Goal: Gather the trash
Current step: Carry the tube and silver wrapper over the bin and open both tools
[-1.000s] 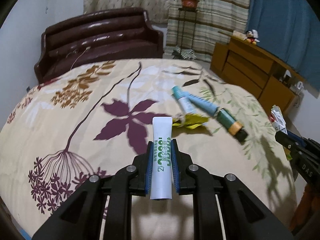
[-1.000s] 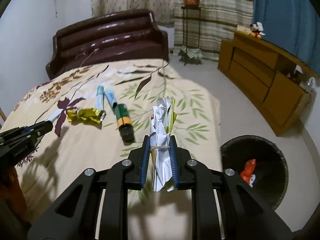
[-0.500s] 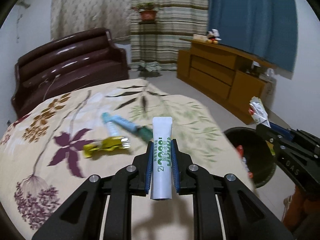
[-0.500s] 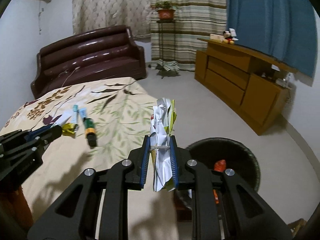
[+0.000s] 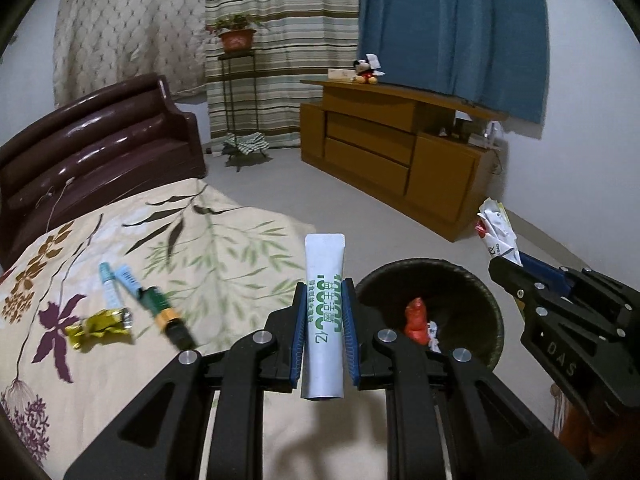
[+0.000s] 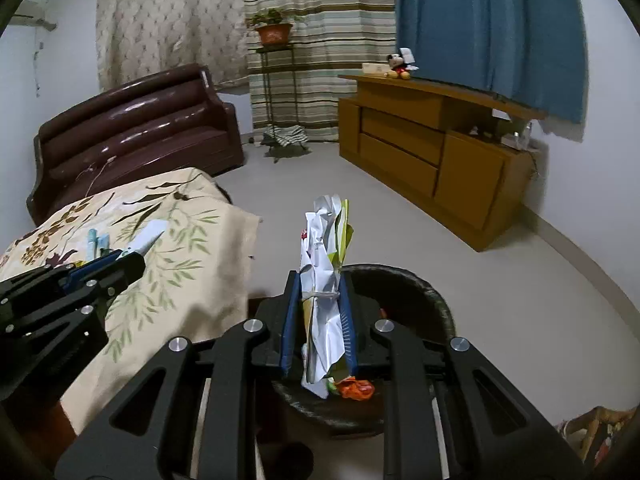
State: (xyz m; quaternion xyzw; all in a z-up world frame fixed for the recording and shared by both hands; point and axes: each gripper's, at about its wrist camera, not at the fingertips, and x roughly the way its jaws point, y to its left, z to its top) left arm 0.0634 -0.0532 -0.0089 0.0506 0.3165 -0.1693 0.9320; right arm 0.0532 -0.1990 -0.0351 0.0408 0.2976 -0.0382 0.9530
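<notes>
White tube [image 5: 323, 312] upright (crimped end up) in pinching left tongs [image 5: 323, 332].

Both views are fisheye, each looking forward and downward along its own fingers, which fill the lower frame close to the lens. The left wrist view sits over the bed [image 5: 208, 240], with the bin [image 5: 486, 300] at lower right. The right wrist view sits nearer the bin [image 6: 432, 300], the bed [image 6: 192, 264] at left. Both share the sofa [image 5: 100, 148], the plant [image 5: 236, 34], the curtains and the cabinet [image 5: 400, 152] in the upper frame. Each view catches the other gripper at its edge.
</notes>
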